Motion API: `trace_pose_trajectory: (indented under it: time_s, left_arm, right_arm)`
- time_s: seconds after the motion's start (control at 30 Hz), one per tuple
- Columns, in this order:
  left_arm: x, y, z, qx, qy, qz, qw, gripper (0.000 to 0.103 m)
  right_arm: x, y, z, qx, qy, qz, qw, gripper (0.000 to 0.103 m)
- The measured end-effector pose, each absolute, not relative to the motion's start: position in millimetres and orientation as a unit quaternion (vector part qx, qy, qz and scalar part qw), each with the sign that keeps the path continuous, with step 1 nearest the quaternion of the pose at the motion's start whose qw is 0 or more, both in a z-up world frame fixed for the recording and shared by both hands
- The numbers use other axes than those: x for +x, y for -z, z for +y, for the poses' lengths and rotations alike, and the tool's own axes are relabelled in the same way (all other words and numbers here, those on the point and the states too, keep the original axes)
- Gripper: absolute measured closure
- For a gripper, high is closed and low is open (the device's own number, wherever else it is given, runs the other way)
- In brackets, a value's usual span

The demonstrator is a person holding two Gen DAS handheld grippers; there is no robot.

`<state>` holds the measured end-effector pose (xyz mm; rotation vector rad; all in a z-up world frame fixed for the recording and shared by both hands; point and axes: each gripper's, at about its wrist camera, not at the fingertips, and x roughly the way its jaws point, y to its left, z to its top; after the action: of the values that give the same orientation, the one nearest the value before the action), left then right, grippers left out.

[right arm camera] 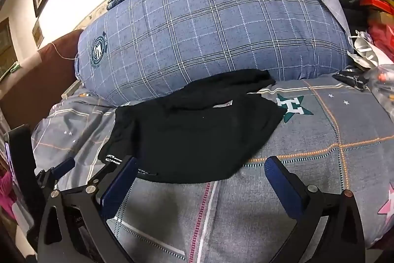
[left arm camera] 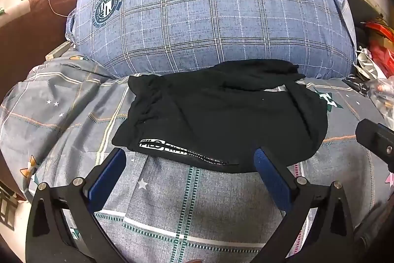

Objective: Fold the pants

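Black pants (left arm camera: 216, 115) with white lettering, grey plaid bedsheet (left arm camera: 197, 208), blue plaid quilt (left arm camera: 209, 16).

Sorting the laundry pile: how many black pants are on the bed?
1. The pants lie on the grey bedsheet, in front of the blue plaid duvet. More may be hidden behind it.

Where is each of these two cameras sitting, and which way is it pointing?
Left wrist view: sits on the left gripper, looks forward and down along its open blue fingers at the black pants on the bed; the right gripper's tip shows at the right edge.
Right wrist view: sits on the right gripper, aimed the same way from further right; the left gripper shows at the left edge.
Shared: the pants, the bed and the blue plaid quilt behind.
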<state>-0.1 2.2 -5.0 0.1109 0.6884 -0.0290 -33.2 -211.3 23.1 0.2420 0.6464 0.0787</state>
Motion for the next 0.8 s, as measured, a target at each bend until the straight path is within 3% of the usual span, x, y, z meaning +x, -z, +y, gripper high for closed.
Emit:
trace_pose_trajectory:
  time_s: [0.2, 0.47, 0.67, 0.8]
  left_arm:
    - [4, 9, 8, 0.044, 0.013, 0.352, 0.935, 0.0]
    - [7, 9, 12, 0.022, 0.024, 0.367, 0.93, 0.0]
    - [22, -9, -1, 0.006, 0.058, 0.386, 0.921, 0.0]
    - [54, -29, -27, -0.012, 0.099, 0.397, 0.912, 0.0]
  right_arm:
    - [-30, -16, -238, 0.178, -0.027, 0.322, 0.929, 0.001]
    - [-23, -5, -268, 0.229, -0.008, 0.35, 0.908, 0.033]
    - [11, -32, -266, 0.192, -0.034, 0.402, 0.895, 0.033]
    - [88, -51, -279, 0.132, -0.015, 0.483, 0.866, 0.033]
